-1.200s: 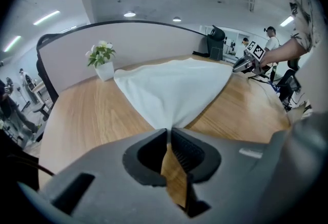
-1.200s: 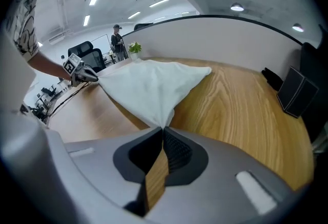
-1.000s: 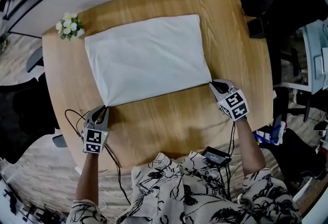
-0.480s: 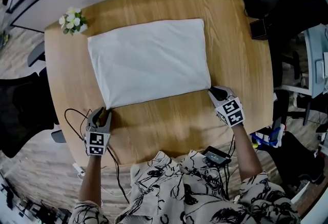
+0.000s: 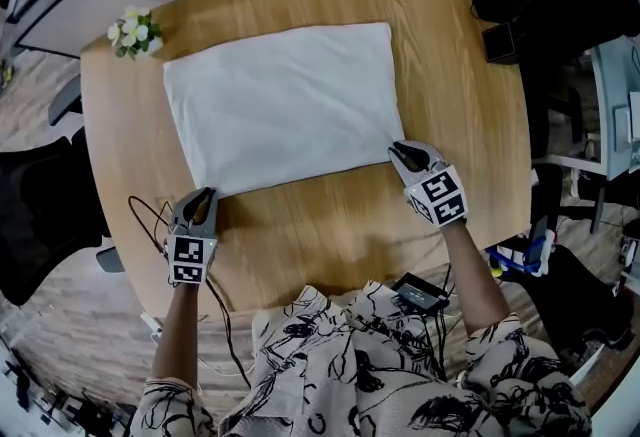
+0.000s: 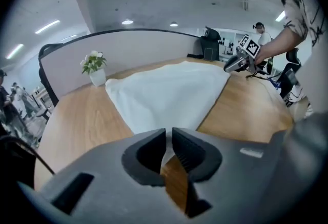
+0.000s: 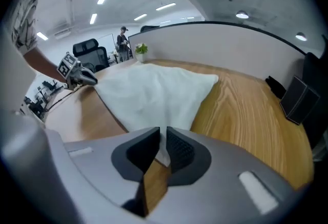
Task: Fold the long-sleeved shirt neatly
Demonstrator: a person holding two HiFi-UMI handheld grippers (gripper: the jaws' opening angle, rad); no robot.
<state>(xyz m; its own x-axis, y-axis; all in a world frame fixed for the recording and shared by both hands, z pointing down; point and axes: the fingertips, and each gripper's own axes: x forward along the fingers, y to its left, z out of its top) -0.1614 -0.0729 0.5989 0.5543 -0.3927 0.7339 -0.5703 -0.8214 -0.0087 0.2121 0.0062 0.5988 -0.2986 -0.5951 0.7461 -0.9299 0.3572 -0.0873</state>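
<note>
Wood makes the pale table (image 5: 300, 245), and the long-sleeved shirt (image 5: 285, 105) lies across its middle, already folded into a flat white rectangle with no sleeve showing. The left gripper (image 5: 206, 195) sits at the near left corner of that rectangle. Its jaws have just drawn closer, to a thin slit with the corner's tip in it. The right gripper (image 5: 396, 148) sits at the near right corner. Its jaws have just eased a little wider, but cloth fills the narrow gap and the pads look pressed on it.

I judge the step to be a hold on both near corners for one more fold. The next move probably calls for lifting both corners together and carrying the near edge to the far edge, keeping it square.

Potted flowers (image 5: 132, 31) stand at the far left rim. No brand or writing is legible. Each marker cube (image 5: 437, 197) shows only black-and-white squares.
</note>
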